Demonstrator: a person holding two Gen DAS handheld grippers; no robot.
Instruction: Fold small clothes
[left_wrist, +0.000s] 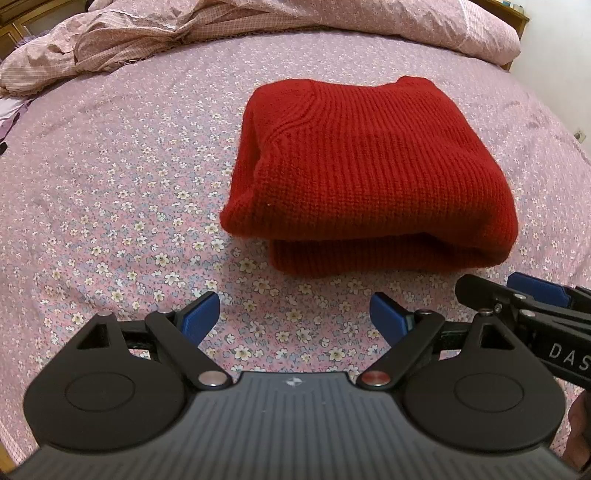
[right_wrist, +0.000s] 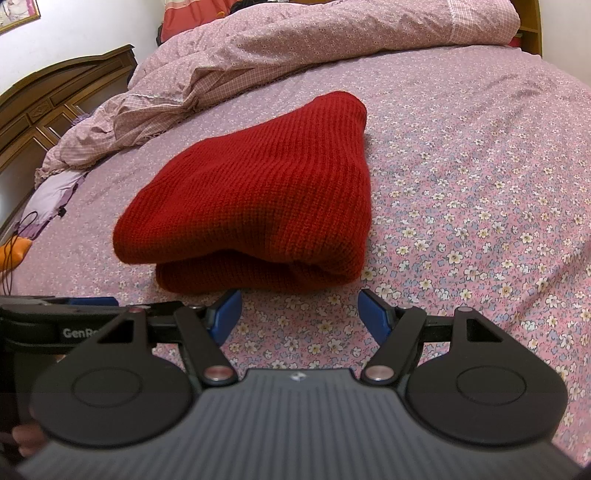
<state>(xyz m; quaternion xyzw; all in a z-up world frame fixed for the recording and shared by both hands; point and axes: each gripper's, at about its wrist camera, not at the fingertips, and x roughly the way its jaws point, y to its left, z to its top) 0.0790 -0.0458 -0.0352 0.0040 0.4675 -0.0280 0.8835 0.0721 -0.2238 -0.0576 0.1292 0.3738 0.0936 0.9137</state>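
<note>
A red knit sweater (left_wrist: 369, 177) lies folded in a thick stack on the floral bed sheet (left_wrist: 110, 206). It also shows in the right wrist view (right_wrist: 255, 199). My left gripper (left_wrist: 295, 314) is open and empty, just short of the sweater's near edge and a little to its left. My right gripper (right_wrist: 299, 312) is open and empty, close to the sweater's near right corner. The right gripper also shows at the right edge of the left wrist view (left_wrist: 517, 295), and the left gripper shows at the left edge of the right wrist view (right_wrist: 74, 314).
A crumpled pink quilt (left_wrist: 184, 33) lies along the far side of the bed, also in the right wrist view (right_wrist: 295, 40). A wooden headboard (right_wrist: 55, 99) stands at the left. A lilac cloth (right_wrist: 51, 195) and an orange object with a black cord (right_wrist: 14, 251) lie near it.
</note>
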